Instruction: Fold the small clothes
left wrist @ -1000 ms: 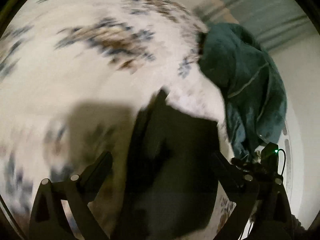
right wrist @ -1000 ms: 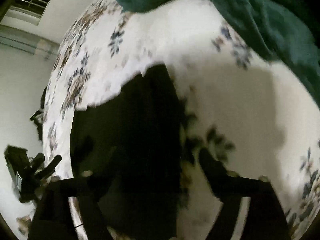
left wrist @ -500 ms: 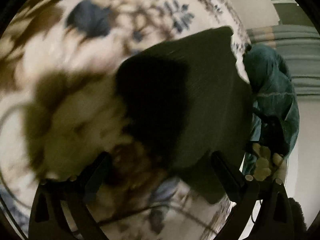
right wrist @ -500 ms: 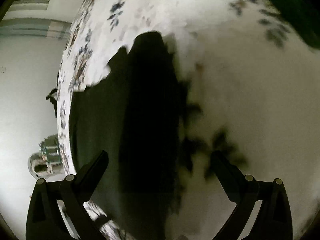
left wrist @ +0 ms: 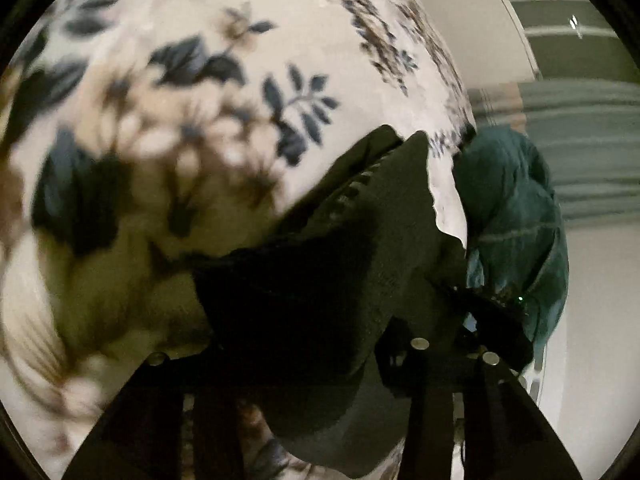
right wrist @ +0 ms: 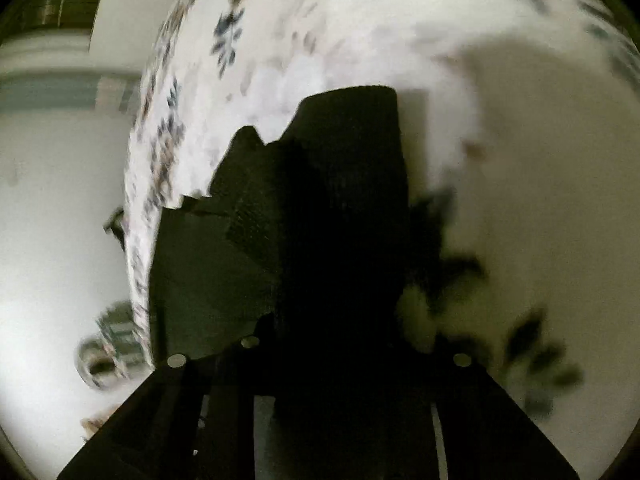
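A small dark knit garment (left wrist: 360,248) lies on a white floral bedspread (left wrist: 200,80). My left gripper (left wrist: 308,360) is shut on the garment's near edge, which bunches up between the fingers. In the right wrist view the same dark garment (right wrist: 340,200) rises from the bedspread (right wrist: 360,32), partly folded over itself. My right gripper (right wrist: 352,352) is shut on its near edge. The fingertips of both grippers are hidden in dark cloth.
A teal garment (left wrist: 516,220) lies heaped at the bed's right edge in the left wrist view. The bed's edge (right wrist: 138,200) runs down the left of the right wrist view, with pale floor and a blurred object (right wrist: 108,352) beyond it.
Both grippers were open above the flat garment. They have come down and closed on its near edge, and the cloth now bunches and lifts.
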The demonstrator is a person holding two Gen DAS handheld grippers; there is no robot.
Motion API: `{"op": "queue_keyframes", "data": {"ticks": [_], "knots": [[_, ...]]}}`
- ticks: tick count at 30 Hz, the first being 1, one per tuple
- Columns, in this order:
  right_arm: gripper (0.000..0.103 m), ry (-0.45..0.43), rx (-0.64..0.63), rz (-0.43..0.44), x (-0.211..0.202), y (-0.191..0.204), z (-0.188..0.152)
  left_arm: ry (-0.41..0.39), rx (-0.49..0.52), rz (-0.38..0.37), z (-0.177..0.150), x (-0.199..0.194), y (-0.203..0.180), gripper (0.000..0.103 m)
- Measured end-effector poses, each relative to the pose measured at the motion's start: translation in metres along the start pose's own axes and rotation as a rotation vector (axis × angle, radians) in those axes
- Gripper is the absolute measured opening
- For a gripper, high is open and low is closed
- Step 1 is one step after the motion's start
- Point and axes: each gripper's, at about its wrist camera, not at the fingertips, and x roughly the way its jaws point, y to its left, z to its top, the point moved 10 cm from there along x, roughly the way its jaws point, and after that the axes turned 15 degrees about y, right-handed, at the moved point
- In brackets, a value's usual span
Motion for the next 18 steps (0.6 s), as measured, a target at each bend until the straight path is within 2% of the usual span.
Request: {"op": "queue_keyframes", "data": {"ticks": [2, 4, 6, 8, 10, 11, 12, 14, 16, 17, 18], "knots": [[0.021, -0.051, 0.052, 0.056, -0.017, 0.004, -0.026, 0.048, 0.054, 0.018, 0.003, -0.008, -0.006, 0.038], [0.020, -0.094, 0.123, 0.073, -0.032, 0.002, -0.061, 0.124, 0.100, -0.013, 0.003, -0.015, -0.016, 0.038], [0.020, -0.136, 0.228, 0.067, -0.045, -0.005, -0.115, 0.193, 0.157, -0.045, 0.016, -0.025, -0.035, 0.038], [0.020, -0.165, 0.309, 0.075, -0.049, -0.010, -0.170, 0.262, 0.235, -0.040, 0.021, -0.026, -0.053, 0.038], [0.020, -0.183, 0.373, 0.067, -0.046, -0.020, -0.220, 0.352, 0.328, 0.043, 0.023, -0.015, -0.061, 0.038], [0.021, -0.186, 0.418, 0.070, -0.040, -0.031, -0.243, 0.396, 0.372, 0.112, 0.024, -0.004, -0.059, 0.039], [0.022, -0.181, 0.453, 0.064, -0.030, -0.042, -0.258, 0.412, 0.396, 0.160, 0.025, 0.001, -0.057, 0.039], [0.037, -0.176, 0.516, 0.058, -0.021, -0.070, -0.273, 0.423, 0.426, 0.234, 0.026, 0.007, -0.051, 0.039], [0.049, -0.145, 0.542, 0.034, -0.021, -0.094, -0.279, 0.416, 0.435, 0.250, 0.019, 0.002, -0.048, 0.041], [0.056, -0.140, 0.534, 0.018, -0.024, -0.097, -0.281, 0.398, 0.439, 0.262, 0.015, -0.005, -0.047, 0.056], [0.056, -0.143, 0.511, -0.010, -0.033, -0.098, -0.283, 0.363, 0.445, 0.280, 0.011, -0.016, -0.046, 0.084]]}}
